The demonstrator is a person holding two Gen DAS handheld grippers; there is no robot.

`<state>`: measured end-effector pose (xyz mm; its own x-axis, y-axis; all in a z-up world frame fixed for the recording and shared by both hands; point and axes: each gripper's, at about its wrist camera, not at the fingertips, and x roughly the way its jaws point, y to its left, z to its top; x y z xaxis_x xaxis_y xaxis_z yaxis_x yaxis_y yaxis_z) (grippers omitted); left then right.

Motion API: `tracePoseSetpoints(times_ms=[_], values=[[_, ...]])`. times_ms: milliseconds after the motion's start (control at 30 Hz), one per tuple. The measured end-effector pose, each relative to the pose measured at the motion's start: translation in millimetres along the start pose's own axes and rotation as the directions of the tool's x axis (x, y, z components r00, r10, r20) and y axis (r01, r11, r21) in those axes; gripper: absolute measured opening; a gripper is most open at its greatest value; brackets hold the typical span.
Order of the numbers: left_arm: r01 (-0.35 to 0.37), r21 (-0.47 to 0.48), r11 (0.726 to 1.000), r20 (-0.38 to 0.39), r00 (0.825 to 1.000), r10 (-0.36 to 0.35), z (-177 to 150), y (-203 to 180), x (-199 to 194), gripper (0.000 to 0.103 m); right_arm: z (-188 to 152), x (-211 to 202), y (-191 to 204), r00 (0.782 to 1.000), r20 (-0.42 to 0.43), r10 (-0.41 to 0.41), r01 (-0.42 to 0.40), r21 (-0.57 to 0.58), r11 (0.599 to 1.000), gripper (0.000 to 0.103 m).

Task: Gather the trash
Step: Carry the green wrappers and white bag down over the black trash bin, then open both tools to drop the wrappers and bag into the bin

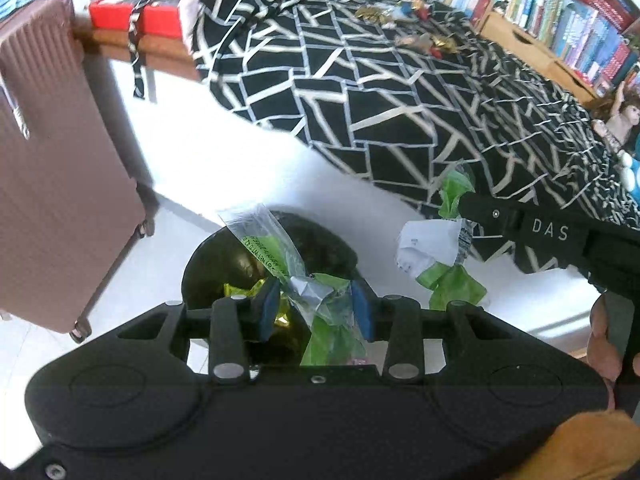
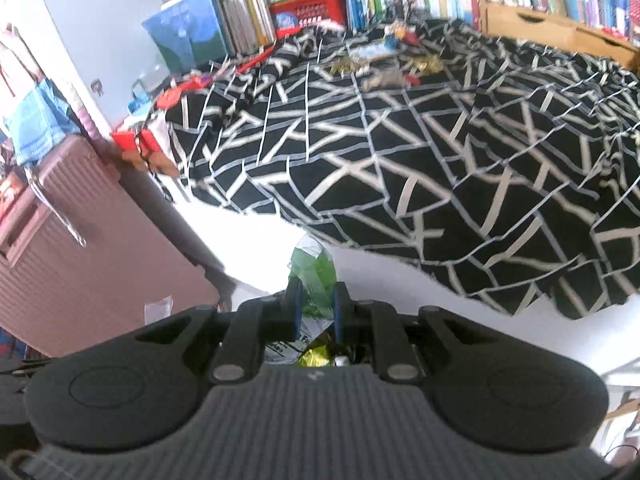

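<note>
In the left wrist view my left gripper is shut on a crumpled clear and green wrapper. It hangs over a black bin that stands on the white floor with gold wrappers inside. To the right, my right gripper holds a green and white wrapper above the floor beside the bin. In the right wrist view the right gripper is shut on that green wrapper, and gold foil shows just below the jaws.
A bed with a black and white patterned cover fills the right; more wrappers lie at its far end. A pink suitcase stands left. Bookshelves line the back, and a doll sits at the right.
</note>
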<state>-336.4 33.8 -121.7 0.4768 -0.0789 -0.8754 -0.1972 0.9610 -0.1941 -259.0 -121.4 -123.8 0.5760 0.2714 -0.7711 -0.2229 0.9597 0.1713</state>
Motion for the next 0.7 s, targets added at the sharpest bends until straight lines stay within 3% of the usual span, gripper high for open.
tracePoseSetpoints(times_ms=[700], values=[[-0.025,-0.072,0.997,-0.136,0.991,0.015,-33.5,71.6,166.2,0.037,-58.0,156.8,16.5,0.992,-0.128,-0.017,0.007,-0.075,0.997,0.02]])
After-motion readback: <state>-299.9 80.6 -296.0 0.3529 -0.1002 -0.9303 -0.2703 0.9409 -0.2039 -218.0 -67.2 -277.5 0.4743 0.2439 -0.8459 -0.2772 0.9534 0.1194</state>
